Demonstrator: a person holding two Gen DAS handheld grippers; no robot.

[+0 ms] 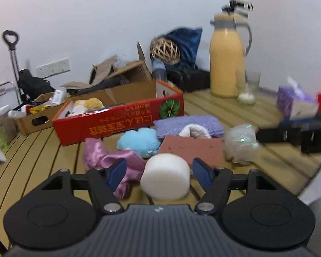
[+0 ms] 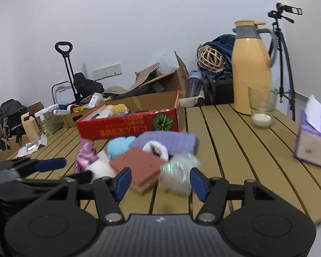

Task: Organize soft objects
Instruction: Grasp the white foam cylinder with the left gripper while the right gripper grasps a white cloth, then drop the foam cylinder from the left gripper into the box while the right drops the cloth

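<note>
A pile of soft things lies on the slatted table: a white foam cylinder [image 1: 165, 176], a pink satin cloth [image 1: 104, 156], a blue plush [image 1: 139, 141], a brown sponge [image 1: 192, 147], a purple towel [image 1: 188, 124] with a white roll [image 1: 194, 131] on it, and a clear mesh puff [image 1: 241, 143]. My left gripper [image 1: 159, 172] is open around the white foam cylinder, apart from it. My right gripper [image 2: 160, 181] is open, with the mesh puff [image 2: 177, 175] and brown sponge [image 2: 143, 167] between its fingers. A red cardboard box [image 1: 117, 122] behind the pile holds a yellow plush [image 1: 89, 103].
A yellow thermos jug [image 2: 251, 68], a glass with a candle [image 2: 262, 109] and a purple tissue box [image 2: 314, 143] stand on the right of the table. Cardboard boxes, bags, a trolley and a tripod crowd the back. The right gripper shows in the left wrist view [image 1: 297, 135].
</note>
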